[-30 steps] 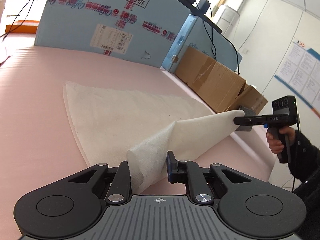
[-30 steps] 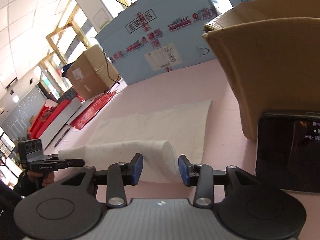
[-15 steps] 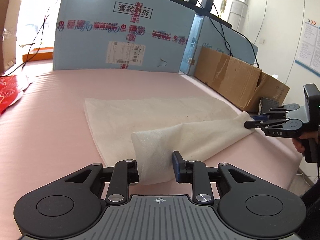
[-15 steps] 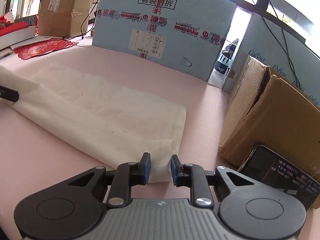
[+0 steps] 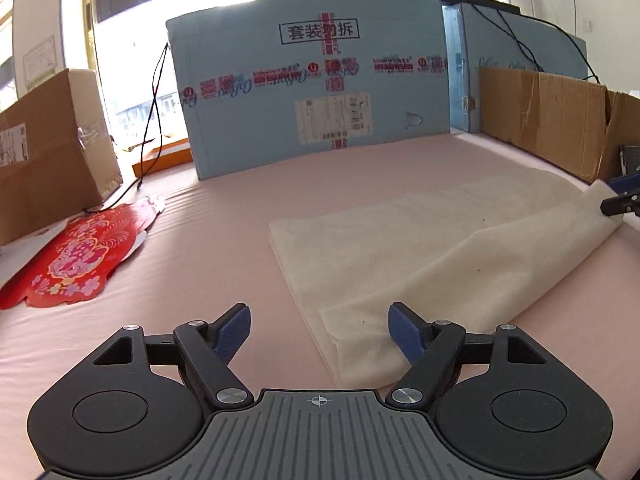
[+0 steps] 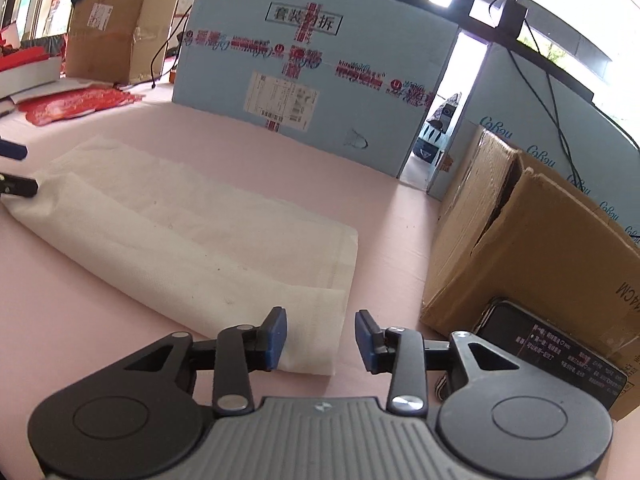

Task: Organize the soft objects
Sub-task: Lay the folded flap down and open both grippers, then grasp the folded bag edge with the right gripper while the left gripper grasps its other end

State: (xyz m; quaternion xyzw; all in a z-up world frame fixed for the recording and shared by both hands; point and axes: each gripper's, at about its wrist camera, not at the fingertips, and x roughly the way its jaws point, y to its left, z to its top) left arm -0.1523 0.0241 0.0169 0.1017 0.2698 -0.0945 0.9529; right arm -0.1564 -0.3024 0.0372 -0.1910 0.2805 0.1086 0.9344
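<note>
A cream cloth [image 5: 432,248] lies folded over on the pink surface [image 5: 208,248], its near corner resting between the blue pads of my left gripper [image 5: 319,334]. That gripper stands wide open and the cloth lies loose. In the right wrist view the same cloth [image 6: 200,236] stretches away to the left, and its near corner lies flat between the pads of my right gripper [image 6: 320,338], which is open too. The right gripper's fingertips [image 5: 622,196] show at the far right edge of the left view, beside the cloth's other end. The left gripper's fingertips [image 6: 16,168] appear at the left edge.
A large light-blue box [image 5: 316,92] stands at the back. A brown cardboard box [image 6: 532,240] sits to the right with a dark phone [image 6: 556,356] leaning at its base. Another brown box [image 5: 44,152] and red paper cut-outs [image 5: 76,256] lie to the left.
Both grippers have opened and let go of the cloth's corners. The lifted fold has dropped flat onto the rest of the cloth. Both grippers drew back slightly.
</note>
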